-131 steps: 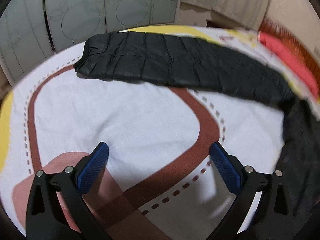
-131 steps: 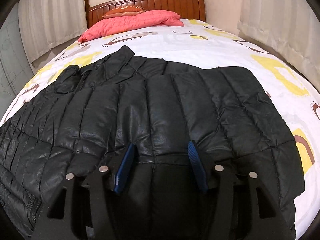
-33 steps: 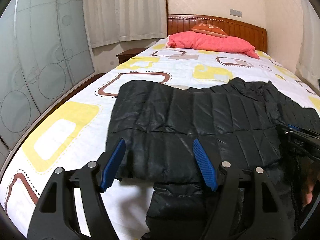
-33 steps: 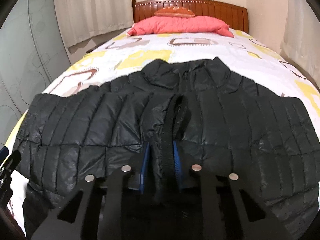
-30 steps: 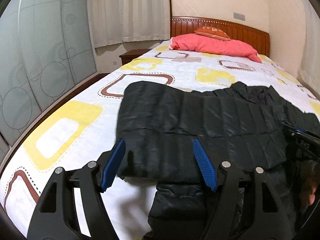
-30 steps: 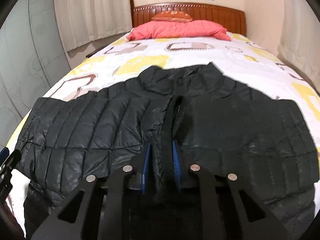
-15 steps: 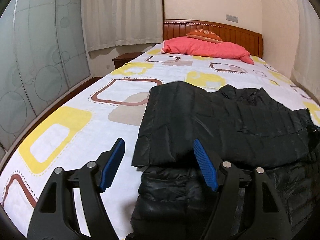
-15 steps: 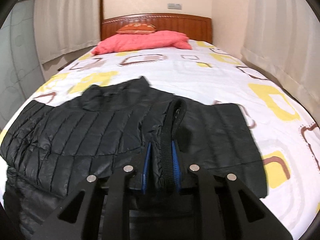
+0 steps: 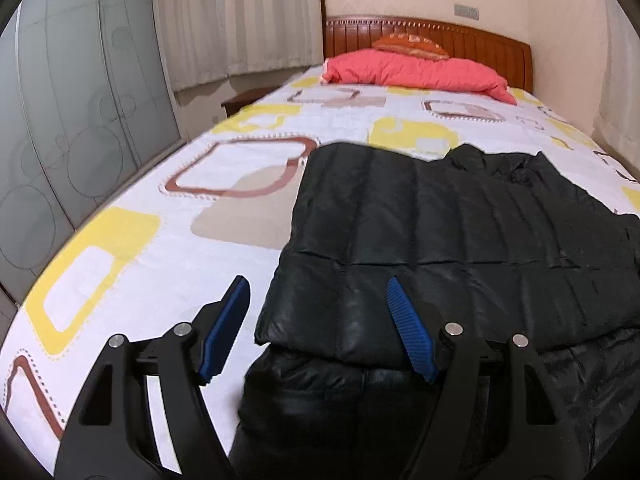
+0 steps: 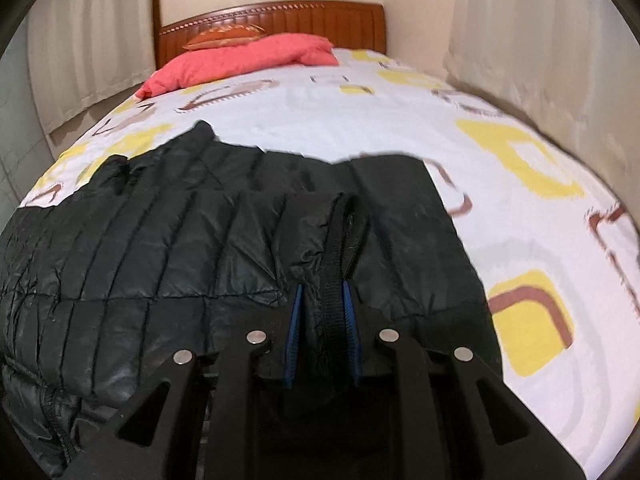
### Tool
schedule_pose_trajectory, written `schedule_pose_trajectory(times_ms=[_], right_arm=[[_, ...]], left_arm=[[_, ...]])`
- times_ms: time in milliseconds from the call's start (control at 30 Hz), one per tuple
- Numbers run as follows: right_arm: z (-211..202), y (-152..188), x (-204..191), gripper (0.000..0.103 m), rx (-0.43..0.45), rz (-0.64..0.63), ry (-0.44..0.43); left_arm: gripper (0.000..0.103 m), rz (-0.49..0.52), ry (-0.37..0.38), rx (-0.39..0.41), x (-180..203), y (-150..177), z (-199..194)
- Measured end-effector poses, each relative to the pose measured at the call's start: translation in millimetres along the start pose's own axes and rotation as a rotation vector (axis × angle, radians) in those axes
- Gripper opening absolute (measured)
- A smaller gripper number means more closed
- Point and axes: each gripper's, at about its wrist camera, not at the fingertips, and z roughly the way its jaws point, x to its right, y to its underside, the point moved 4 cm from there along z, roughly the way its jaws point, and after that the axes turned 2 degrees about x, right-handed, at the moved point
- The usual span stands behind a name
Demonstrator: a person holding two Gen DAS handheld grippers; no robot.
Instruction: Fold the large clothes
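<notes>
On the bed (image 9: 168, 248), only the right hand-held gripper (image 10: 322, 328) pinches the jacket (image 10: 168, 248); left (image 9: 318, 328) gapes.

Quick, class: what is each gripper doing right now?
Left gripper: open, holding nothing, over the jacket edge.
Right gripper: shut on a jacket fold.

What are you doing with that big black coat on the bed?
A person holding two grippers is folding a black puffer jacket laid out on the bed. The right gripper is shut on a black strip along the jacket's edge. The left gripper is open, its fingers either side of the folded jacket's corner, gripping nothing. A pink pillow lies at the headboard.
</notes>
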Motion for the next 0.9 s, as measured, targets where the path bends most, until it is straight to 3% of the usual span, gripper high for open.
schedule_pose_trajectory(times_ms=[100,233,300,333,367,400,433,533,633,733,900], right_arm=[[3.6,2.0,3.9,0.021,-0.009,0.015,-0.008],[5.2,4.5,2.4,0.026,-0.019,0.010,-0.006],[0.2,2.7,0.6,0.037,-0.021,-0.002,-0.006],[-4.9,1.0,-0.1,0.047,-0.019,-0.004,-0.006],[-15.5,-2.1,-3.0,0.058,0.009,-0.006,-0.007],[-28.2,-6.1,-6.6,0.061,0.053,-0.009,-0.004],[-43.0,-10.7,-12.8,0.061,0.101,-0.016,0.006],[-56.8,-17.2,-40.6,0.061,0.135,-0.045,-0.040],[-39.8,-11.7,-66.8,0.060,0.085,-0.084,-0.073],[-8.9,8.0,-80.5,0.060,0.004,-0.130,-0.040],[0.8,13.7,-75.5,0.060,-0.031,-0.091,-0.063]], left_arm=[[0.071,-0.010,0.005,-0.057,0.6,3.5,16.3],[0.072,-0.017,0.011,-0.072,-0.2,6.1,19.6],[0.072,-0.012,0.009,-0.076,-1.5,5.0,12.8],[0.072,-0.011,0.008,-0.083,-3.3,2.8,5.8],[0.072,-0.025,0.012,-0.071,-6.1,-1.2,-1.6],[0.072,-0.048,0.028,-0.046,-8.2,-6.2,-10.1],[0.074,-0.073,0.052,-0.013,-9.0,-13.2,-18.9],[0.078,-0.065,0.067,0.048,2.2,-27.8,-22.6],[0.077,-0.031,0.041,-0.008,15.6,-23.4,2.9],[0.074,-0.015,-0.016,-0.095,18.2,-8.0,31.9],[0.070,0.012,-0.042,-0.119,22.6,-1.5,40.8]])
